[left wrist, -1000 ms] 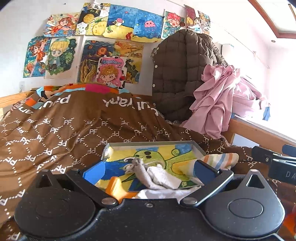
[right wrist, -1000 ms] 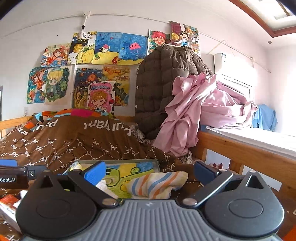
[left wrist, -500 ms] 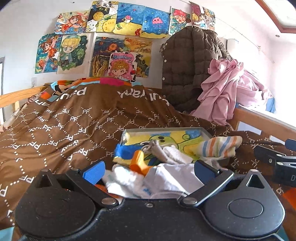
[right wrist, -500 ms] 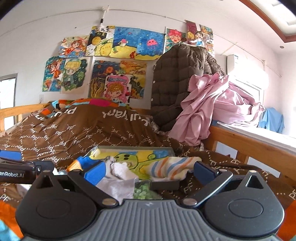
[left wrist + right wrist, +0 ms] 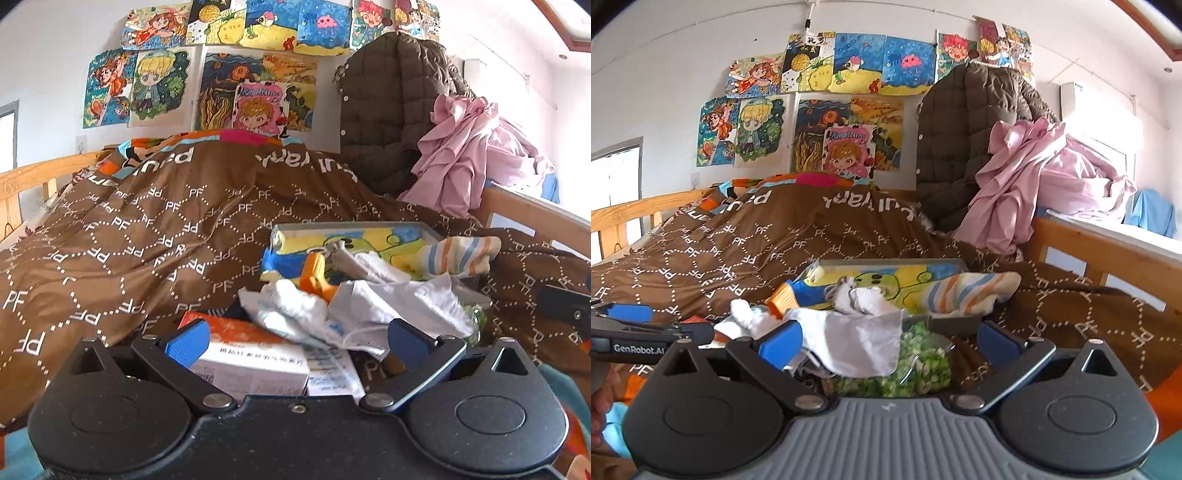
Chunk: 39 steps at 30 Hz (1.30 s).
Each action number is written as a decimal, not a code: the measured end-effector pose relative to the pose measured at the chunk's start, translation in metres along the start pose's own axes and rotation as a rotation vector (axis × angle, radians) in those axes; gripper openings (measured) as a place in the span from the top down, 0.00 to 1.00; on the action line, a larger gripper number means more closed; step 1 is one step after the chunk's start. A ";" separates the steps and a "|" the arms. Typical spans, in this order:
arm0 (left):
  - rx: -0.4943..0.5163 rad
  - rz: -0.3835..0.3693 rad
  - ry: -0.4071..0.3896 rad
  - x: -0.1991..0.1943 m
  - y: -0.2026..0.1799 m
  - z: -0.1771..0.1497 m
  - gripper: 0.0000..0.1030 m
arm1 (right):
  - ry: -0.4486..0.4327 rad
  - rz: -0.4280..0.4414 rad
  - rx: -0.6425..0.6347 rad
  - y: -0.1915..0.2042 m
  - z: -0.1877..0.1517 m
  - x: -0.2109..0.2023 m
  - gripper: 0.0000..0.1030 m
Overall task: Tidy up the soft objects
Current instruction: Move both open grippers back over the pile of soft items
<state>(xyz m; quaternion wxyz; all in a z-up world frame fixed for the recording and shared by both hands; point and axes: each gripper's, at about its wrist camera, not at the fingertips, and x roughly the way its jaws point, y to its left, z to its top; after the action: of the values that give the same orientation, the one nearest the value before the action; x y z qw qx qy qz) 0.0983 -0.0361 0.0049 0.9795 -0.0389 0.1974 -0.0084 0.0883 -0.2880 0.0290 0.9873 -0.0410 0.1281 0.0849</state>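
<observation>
Socks and cloths are what both claws face: the left gripper (image 5: 295,338) hangs with its jaws spread and nothing between them, low over an orange-and-white box (image 5: 251,354), with a crumpled white cloth (image 5: 399,306) and a white sock (image 5: 284,306) just past its tips. The right gripper (image 5: 890,338) is likewise apart and empty, over a bag of green bits (image 5: 916,365) that the same cloth half covers. Farther out, a striped sock (image 5: 458,254) droops over the edge of the cartoon-printed tray (image 5: 369,240) on the brown quilt (image 5: 147,229), probably dropped there as the gathering spot. Compared with a second ago, both claws have drawn back from the tray, so the box, cloth and bag now show in front.
</observation>
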 end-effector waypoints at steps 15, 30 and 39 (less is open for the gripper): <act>0.080 0.008 0.046 0.008 0.020 -0.032 0.01 | 0.104 0.074 -0.046 0.025 -0.019 0.031 0.00; 0.131 -0.068 0.024 0.033 0.034 -0.023 0.01 | 0.103 0.069 -0.061 0.038 -0.028 0.056 0.00; 0.144 -0.069 0.004 0.041 0.041 -0.024 0.01 | 0.114 0.079 -0.079 0.047 -0.034 0.072 0.00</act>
<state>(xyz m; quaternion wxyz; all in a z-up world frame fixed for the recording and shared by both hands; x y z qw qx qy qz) 0.1270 0.0020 -0.0366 0.9785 0.0250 0.1968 -0.0562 0.1402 -0.2340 -0.0253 0.9718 -0.0796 0.1822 0.1264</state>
